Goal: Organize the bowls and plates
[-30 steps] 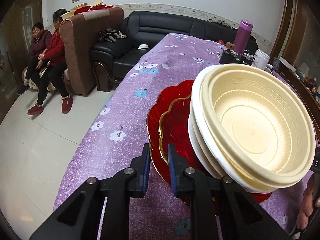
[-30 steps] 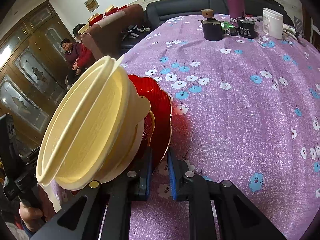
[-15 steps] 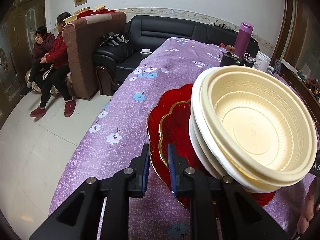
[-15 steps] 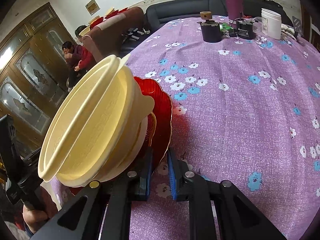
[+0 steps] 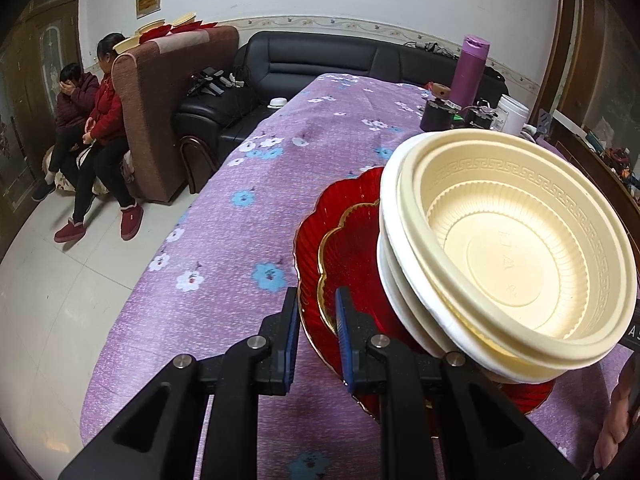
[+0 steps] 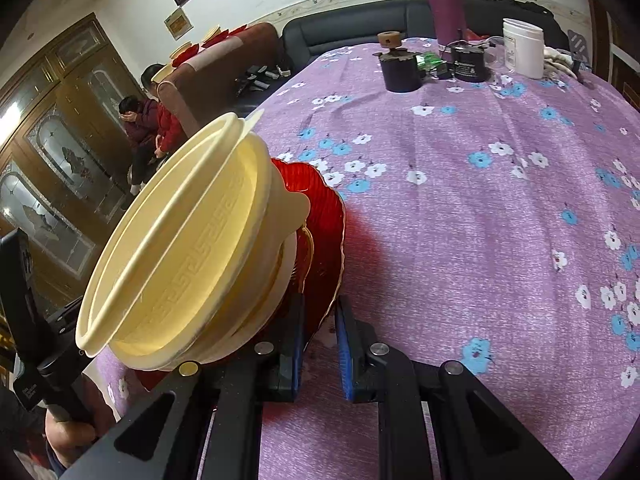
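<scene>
Showing the left wrist view first: the left gripper [image 5: 318,336] pinches the near rim of the red plates [image 5: 348,248], a large scalloped one with a smaller gold-edged one nested in it, and the whole stack appears tilted and lifted above the purple flowered tabletop [image 5: 256,184]. On the plates sit the nested bowls [image 5: 508,248], cream ones with a key-pattern band and at least one white one beneath, leaning toward the right of the frame. A dark sofa [image 5: 320,64] and a purple bottle [image 5: 470,72] lie beyond, and two seated people [image 5: 88,120] are at the far left. In the right wrist view, the right gripper [image 6: 318,340] pinches the opposite edge of the same red plates [image 6: 324,216], its blue pads closed on the thin rim; the bowls [image 6: 192,248] tip toward the left, and the hand holding the other gripper [image 6: 68,432] shows at the lower left. The stack therefore appears carried between both grippers, clear of the cloth. Judged from appearance, the bowls are light, thin moulded plastic, stiff enough to hold shape but loose in their nesting and liable to slide when tilted; the red plates look glossy, rigid and slippery, possibly brittle. Hold is best kept on opposite plate rims, with the stack brought level.
</scene>
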The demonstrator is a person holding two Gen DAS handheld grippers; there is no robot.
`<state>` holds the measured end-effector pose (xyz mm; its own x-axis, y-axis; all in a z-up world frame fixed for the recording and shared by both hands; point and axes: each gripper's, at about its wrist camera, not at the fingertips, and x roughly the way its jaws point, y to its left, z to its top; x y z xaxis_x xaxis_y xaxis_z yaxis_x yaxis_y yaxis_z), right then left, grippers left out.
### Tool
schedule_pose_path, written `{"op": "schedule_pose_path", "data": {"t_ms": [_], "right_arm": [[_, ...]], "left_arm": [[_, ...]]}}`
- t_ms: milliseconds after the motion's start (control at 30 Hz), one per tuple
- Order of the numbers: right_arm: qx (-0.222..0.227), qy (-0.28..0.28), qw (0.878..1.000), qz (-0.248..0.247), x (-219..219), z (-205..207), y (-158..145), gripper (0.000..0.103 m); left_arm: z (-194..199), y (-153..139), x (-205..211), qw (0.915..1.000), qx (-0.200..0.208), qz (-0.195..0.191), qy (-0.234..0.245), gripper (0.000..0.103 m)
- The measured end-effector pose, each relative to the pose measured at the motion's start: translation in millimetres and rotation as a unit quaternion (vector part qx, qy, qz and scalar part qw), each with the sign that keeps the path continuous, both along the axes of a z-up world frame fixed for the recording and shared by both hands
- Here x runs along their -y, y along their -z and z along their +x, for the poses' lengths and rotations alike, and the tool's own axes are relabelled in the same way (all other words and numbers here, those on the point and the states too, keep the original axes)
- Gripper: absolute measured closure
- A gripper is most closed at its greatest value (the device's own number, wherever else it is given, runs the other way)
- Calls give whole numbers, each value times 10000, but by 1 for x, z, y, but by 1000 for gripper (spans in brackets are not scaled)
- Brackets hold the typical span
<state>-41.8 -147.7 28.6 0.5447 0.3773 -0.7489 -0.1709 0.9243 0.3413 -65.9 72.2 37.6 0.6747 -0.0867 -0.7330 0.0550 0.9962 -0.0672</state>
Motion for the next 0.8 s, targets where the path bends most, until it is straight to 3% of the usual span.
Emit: {"op": "schedule_pose_path", "data": {"t_ms": [400, 800], "right_arm": [[156, 319, 9994, 24, 37, -16, -7, 87], [234, 948, 9951, 133, 102, -37, -6, 87]], "left_arm": [[3, -1, 40, 9993, -37, 56, 373, 86], [13, -1, 110, 9961, -101, 150, 866, 86]]}}
